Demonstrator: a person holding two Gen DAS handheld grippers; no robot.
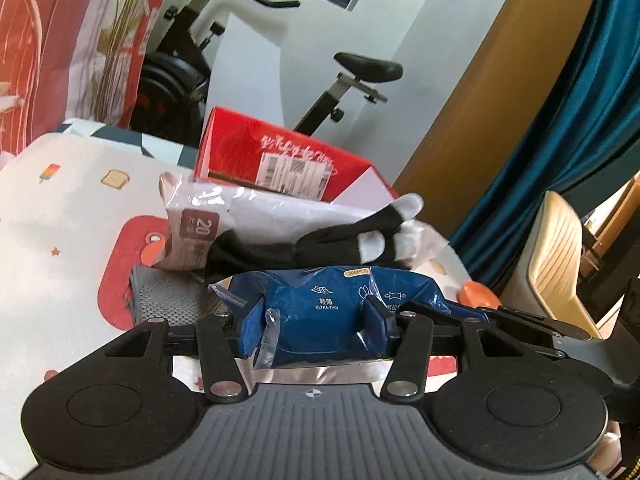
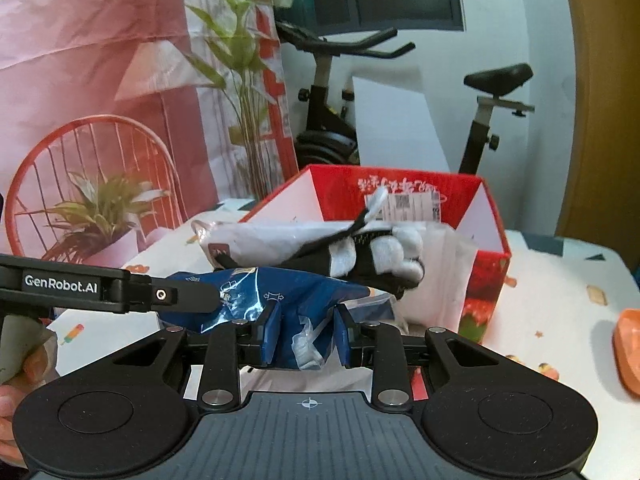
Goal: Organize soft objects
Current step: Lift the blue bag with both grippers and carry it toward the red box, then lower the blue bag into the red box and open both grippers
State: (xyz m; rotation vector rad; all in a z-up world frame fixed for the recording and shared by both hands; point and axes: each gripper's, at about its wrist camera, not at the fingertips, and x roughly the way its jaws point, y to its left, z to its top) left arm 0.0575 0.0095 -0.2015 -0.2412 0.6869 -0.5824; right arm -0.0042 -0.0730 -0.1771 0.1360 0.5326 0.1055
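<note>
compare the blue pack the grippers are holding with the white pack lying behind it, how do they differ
The blue pack is dark blue, printed "ultra-thin", and clamped between both grippers, left gripper and right gripper. The white pack is pale, carries a brown label, and lies ungripped beside the red box with black-and-white gloves on it. Both are soft, glossy plastic packages.

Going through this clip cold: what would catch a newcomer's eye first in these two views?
First, the blue packet, pinched at once by the left claw and the right claw in the foreground. Just behind it, black-and-white gloves lie over a clear white bag. Behind those stands an open red box on the patterned tablecloth, with an exercise bike at the wall.
</note>
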